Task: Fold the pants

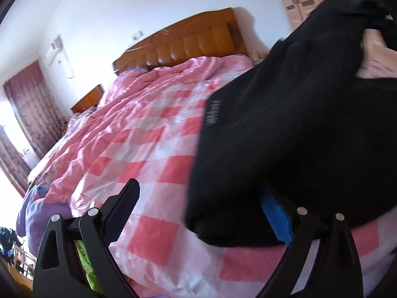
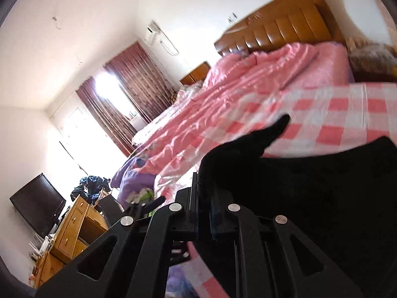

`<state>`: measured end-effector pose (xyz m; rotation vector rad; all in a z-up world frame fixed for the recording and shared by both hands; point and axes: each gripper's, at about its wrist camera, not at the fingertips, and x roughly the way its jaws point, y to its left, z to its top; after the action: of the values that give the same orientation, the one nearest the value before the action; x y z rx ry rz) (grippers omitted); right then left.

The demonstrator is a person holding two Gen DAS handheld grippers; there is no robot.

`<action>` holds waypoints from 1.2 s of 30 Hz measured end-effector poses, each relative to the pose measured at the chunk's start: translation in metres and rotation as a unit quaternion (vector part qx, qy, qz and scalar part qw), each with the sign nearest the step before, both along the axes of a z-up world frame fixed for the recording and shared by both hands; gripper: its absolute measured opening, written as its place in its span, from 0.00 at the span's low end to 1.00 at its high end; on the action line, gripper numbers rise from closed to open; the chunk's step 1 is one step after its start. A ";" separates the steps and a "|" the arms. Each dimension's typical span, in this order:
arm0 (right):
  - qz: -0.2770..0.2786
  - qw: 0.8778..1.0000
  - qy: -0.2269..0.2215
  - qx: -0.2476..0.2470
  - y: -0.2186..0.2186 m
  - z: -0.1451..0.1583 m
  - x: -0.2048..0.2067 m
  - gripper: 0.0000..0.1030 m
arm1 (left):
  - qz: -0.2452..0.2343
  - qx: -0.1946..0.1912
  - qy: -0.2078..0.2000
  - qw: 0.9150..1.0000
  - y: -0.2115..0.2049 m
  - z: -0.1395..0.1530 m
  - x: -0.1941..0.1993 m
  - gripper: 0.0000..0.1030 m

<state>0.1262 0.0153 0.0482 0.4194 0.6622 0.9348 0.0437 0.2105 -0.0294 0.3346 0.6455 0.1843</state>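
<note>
On the bed, near edge: black pants (image 1: 285,129) are lying in a bunched heap on the pink checked quilt (image 1: 148,149), part of them lifted into the air toward the far right.
Left tongs (image 1: 198,203): standing wide; left finger (image 1: 124,208) is bare over the quilt, and the right finger with the blue pad (image 1: 275,213) is sitting under the near edge of the cloth. Nothing is being pinched between them.
Right tongs (image 2: 204,198): squeezed narrow on a thick ribbed edge of the pants (image 2: 297,186); looks like the waistband or a cuff, cannot tell which.
Key relation: in the left view the pants are spreading from the right finger up and away to the far right, where the raised end (image 1: 347,12) is being held up, probably by the right tongs, too blurred to be sure. The long axis is running near-left to far-right, diagonal to the bed.
Nearer arm: right one is already gripping; left one is touching the cloth on one side only.
Step, my guess: early, getting hold of the garment to spread it; no fold is showing yet.
Next move calls for: left tongs shifting right so cloth is sitting between both fingers, then closing.
Risk: fabric is thick and slack, so layers may be slipping or bunching.
Background: wooden headboard (image 1: 188,44) at the far end, curtains (image 2: 129,94) at far left.
</note>
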 end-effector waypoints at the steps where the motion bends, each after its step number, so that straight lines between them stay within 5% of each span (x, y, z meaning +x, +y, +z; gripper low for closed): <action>1: -0.004 1.000 -0.003 -0.003 -0.005 -0.001 -0.005 0.12 | 0.006 -0.009 -0.003 1.000 0.005 0.003 0.000 0.80; 2: -0.011 1.000 -0.004 -0.010 -0.013 -0.006 -0.010 0.12 | 0.008 -0.025 -0.004 1.000 0.012 0.006 -0.002 0.71; 4: -0.022 0.999 0.013 -0.024 -0.022 -0.026 -0.007 0.12 | 0.009 -0.064 0.007 0.998 0.028 0.009 -0.010 0.26; 6: -0.031 0.997 0.059 -0.031 -0.034 -0.058 -0.001 0.12 | 0.005 -0.058 0.025 0.998 0.030 0.001 -0.018 0.11; 10: -0.064 0.990 0.111 -0.052 -0.058 -0.104 0.004 0.12 | -0.003 -0.024 0.045 0.999 0.018 -0.019 -0.028 0.06; 14: -0.062 0.989 0.131 -0.039 -0.064 -0.102 0.015 0.12 | 0.000 -0.024 0.036 0.999 0.012 -0.021 -0.028 0.06; 20: -0.026 0.990 0.125 -0.057 -0.043 -0.090 0.009 0.13 | 0.014 0.027 0.019 0.999 0.002 -0.017 -0.043 0.30; 24: -0.010 0.984 0.138 -0.114 -0.021 -0.107 0.013 0.13 | -0.037 0.060 -0.018 0.997 -0.029 -0.005 -0.068 0.62; 26: -0.006 0.982 0.138 -0.127 -0.015 -0.116 0.013 0.13 | -0.086 0.039 -0.026 0.995 -0.053 0.006 -0.070 0.68; 28: -0.008 0.982 0.153 -0.113 -0.019 -0.116 0.015 0.13 | -0.122 0.013 -0.033 0.992 -0.074 0.014 -0.064 0.94; 33: -0.052 0.988 0.124 -0.077 -0.065 -0.085 0.017 0.16 | -0.167 0.036 0.010 0.985 -0.110 -0.007 -0.022 0.96; 35: -0.070 0.986 0.121 -0.089 -0.080 -0.084 0.019 0.86 | -0.182 0.010 0.030 0.983 -0.111 -0.012 -0.009 0.95; 36: -0.084 0.986 0.112 -0.092 -0.089 -0.085 0.018 0.96 | -0.188 0.000 0.042 0.981 -0.111 -0.013 -0.003 0.93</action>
<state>0.1446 -0.0742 -0.0369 0.4125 0.8970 0.6651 0.0408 0.0993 -0.0419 0.4595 0.6529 -0.1927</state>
